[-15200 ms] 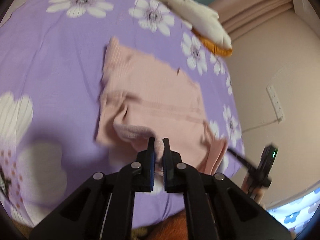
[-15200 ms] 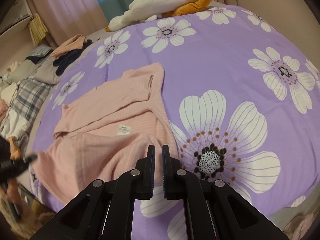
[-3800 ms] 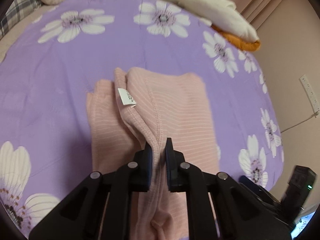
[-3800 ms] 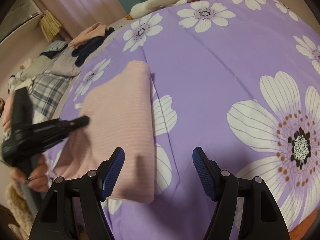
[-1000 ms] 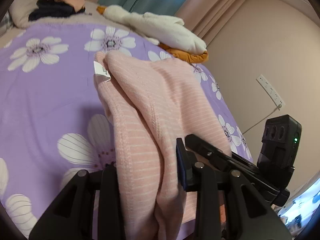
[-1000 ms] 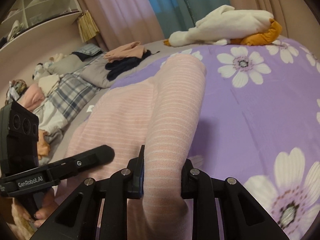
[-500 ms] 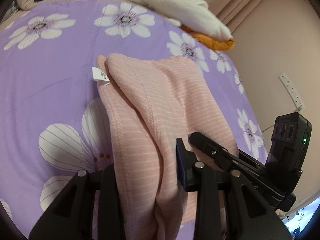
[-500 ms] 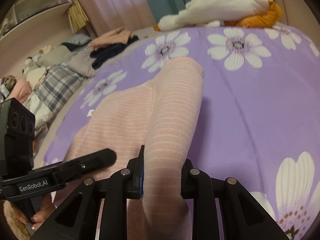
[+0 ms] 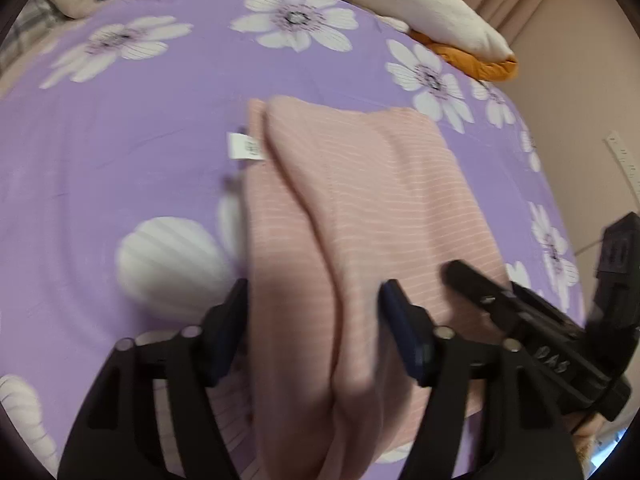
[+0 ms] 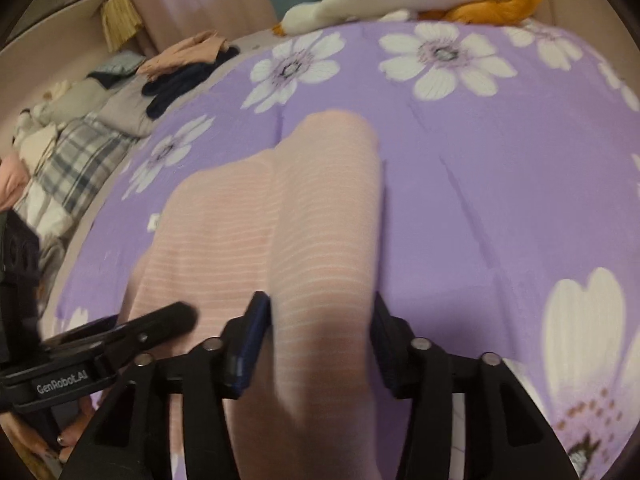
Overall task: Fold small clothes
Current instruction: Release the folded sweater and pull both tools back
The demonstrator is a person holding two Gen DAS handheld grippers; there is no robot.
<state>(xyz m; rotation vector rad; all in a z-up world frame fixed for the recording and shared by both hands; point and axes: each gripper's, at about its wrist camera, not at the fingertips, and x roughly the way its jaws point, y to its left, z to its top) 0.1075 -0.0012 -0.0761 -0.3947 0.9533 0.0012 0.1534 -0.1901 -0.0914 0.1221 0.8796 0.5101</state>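
A pink striped garment [image 9: 360,208] lies folded on the purple flowered bedspread [image 9: 120,140], with a white label [image 9: 245,147] at its left edge. It also shows in the right wrist view [image 10: 256,232]. My left gripper [image 9: 312,312] is open, its fingers standing either side of the garment's near fold. My right gripper [image 10: 320,320] is open too, its fingers apart around a raised fold at the garment's right edge. Each gripper shows in the other's view: the right one [image 9: 520,320] and the left one [image 10: 120,332].
A white and orange bundle [image 9: 420,4] lies at the far edge of the bed. Dark and peach clothes [image 10: 188,60] and a plaid piece [image 10: 68,168] are piled at the far left. A wall [image 9: 580,80] stands to the right of the bed.
Both grippers have opened and let go of the garment. The garment has come down from being held up and now lies on the bedspread.
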